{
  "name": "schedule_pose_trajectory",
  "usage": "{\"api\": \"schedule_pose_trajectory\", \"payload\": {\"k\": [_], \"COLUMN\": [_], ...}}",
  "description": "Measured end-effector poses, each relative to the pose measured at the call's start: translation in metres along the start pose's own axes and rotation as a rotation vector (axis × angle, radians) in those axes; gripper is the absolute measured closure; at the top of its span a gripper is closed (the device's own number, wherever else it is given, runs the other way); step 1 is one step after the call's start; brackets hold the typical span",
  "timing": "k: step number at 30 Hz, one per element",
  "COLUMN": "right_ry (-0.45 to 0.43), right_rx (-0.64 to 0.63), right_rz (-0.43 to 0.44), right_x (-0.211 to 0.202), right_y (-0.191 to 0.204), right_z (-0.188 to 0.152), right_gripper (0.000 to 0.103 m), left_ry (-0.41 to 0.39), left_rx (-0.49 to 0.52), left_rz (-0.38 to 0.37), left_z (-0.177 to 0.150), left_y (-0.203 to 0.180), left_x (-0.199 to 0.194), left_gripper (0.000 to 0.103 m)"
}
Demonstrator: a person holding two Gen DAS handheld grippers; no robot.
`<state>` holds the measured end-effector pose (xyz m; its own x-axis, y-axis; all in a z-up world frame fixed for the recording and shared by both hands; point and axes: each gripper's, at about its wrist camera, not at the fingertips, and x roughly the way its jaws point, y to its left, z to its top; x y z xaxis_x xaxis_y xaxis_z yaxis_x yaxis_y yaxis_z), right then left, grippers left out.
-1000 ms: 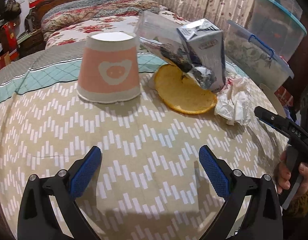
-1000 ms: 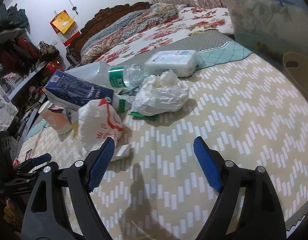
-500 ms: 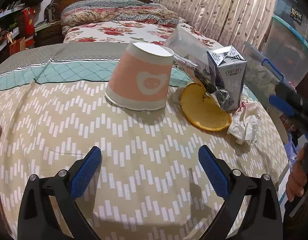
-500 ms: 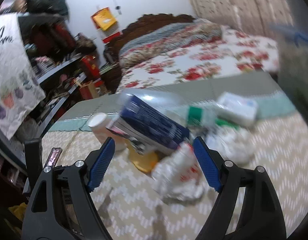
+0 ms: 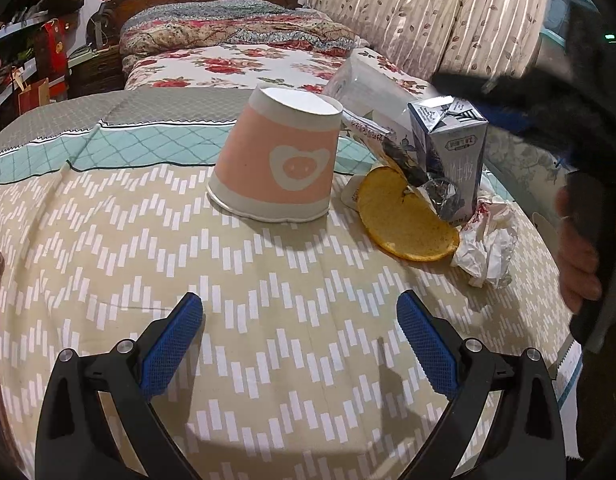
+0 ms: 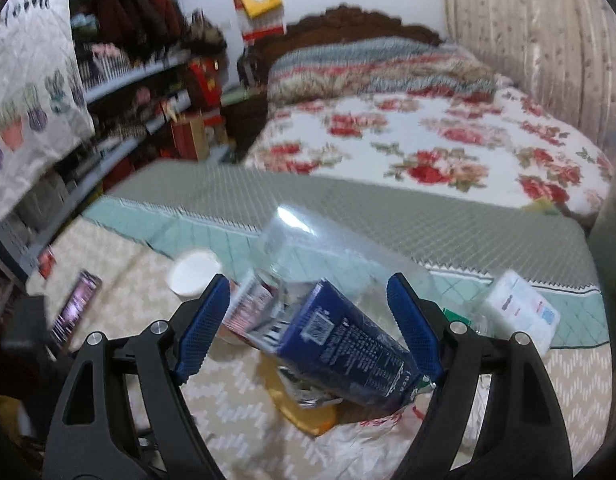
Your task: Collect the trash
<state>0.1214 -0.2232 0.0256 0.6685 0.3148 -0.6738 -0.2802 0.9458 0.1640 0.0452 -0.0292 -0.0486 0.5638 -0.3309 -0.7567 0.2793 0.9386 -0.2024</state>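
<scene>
The right gripper (image 6: 308, 320) has swung over from the bare cloth and now hovers above the blue carton (image 6: 344, 344) in the trash pile, jaws wide, just narrowed slightly, gripping nothing. The left gripper (image 5: 300, 332) stays wide open and empty, short of the upturned pink cup (image 5: 276, 160).

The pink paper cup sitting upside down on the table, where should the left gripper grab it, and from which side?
Take the pink paper cup across its narrower upper part, just below the white base that faces up. Bring the left gripper in from the near side, where the tablecloth is bare. The cup tapers upward, leans slightly, and wrappers crowd its right.
</scene>
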Motion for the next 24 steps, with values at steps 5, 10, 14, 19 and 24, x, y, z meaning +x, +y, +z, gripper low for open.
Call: {"api": "schedule_pose_trajectory", "payload": {"k": [5,10,14,19,24], "right_ry": [0.022,-0.017,0.009,0.088,0.025], "right_rx": [-0.013,0.029,0.033,0.035,0.108], "right_rz": [-0.016,-0.007,0.071,0.110,0.116], "right_x": [-0.009,-0.046,-0.069,-0.071,-0.090], "right_y": [-0.003,-0.014,-0.014,-0.004,-0.010], "right_z": [-0.011,-0.031,-0.063,-0.106,-0.126], "right_gripper": [0.055,0.064,0.064,0.062,0.045], "left_ry": [0.002,0.007,0.003,-0.003,0.013], "left_rx": [0.000,-0.006,-0.001,0.004,-0.026], "left_rz": [-0.008,-0.013,-0.017,-0.039,-0.087], "left_z": [0.000,0.000,0.001,-0.001,0.003], "left_y": [-0.002,-0.001,-0.001,-0.003,0.004], "left_x": [0.000,0.002,0.002,0.000,-0.002], "left_gripper": [0.010,0.010,0.010,0.009,0.009]}}
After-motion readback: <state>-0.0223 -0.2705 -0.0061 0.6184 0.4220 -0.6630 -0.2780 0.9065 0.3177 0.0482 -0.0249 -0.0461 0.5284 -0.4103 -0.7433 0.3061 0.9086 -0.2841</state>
